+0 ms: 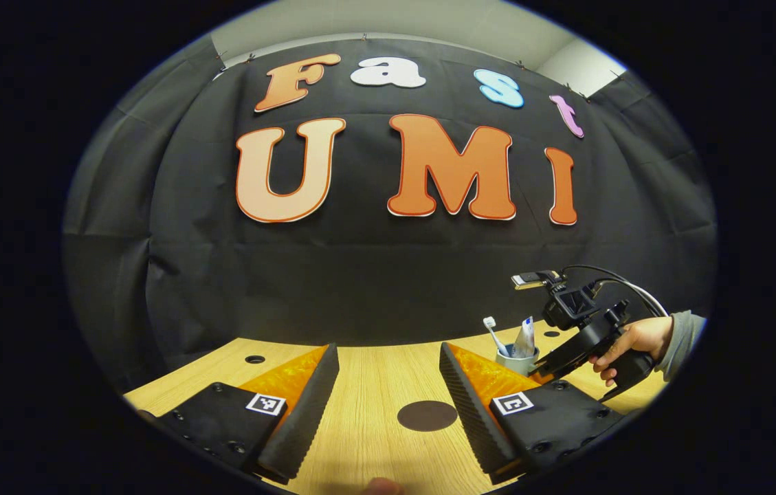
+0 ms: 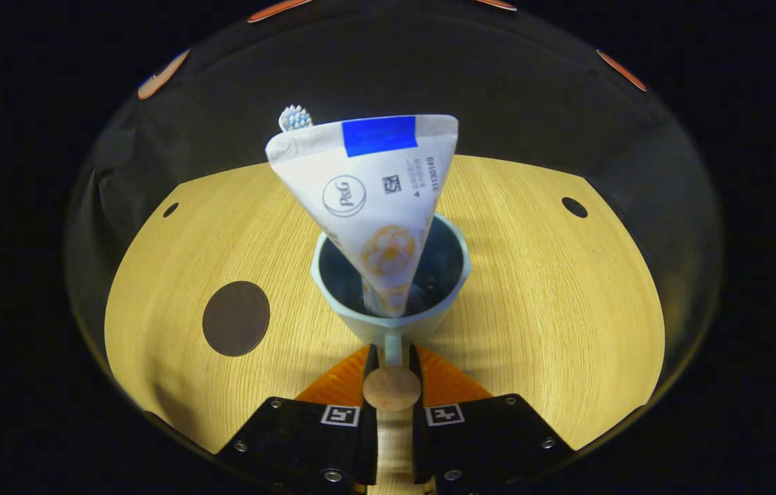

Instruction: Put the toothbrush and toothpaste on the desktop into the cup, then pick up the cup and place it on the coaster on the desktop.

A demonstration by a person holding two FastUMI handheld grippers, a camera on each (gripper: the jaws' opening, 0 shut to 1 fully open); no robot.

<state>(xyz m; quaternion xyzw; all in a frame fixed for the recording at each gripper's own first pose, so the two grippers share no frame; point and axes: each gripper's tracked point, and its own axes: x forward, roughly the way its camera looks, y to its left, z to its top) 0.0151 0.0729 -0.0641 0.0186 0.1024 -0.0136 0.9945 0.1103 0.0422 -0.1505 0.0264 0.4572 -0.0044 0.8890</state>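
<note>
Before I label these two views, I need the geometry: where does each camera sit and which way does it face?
Left gripper view: rides the open left hand-held gripper, facing the wall across the desk.
Right gripper view: rides the right hand-held gripper, closed on the cup handle, looking down.
Shared: cup, toothpaste, toothbrush, coaster.

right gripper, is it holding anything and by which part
The right gripper holds the cup by its handle, both fingers closed on it. The left gripper is open, holding nothing.
</note>
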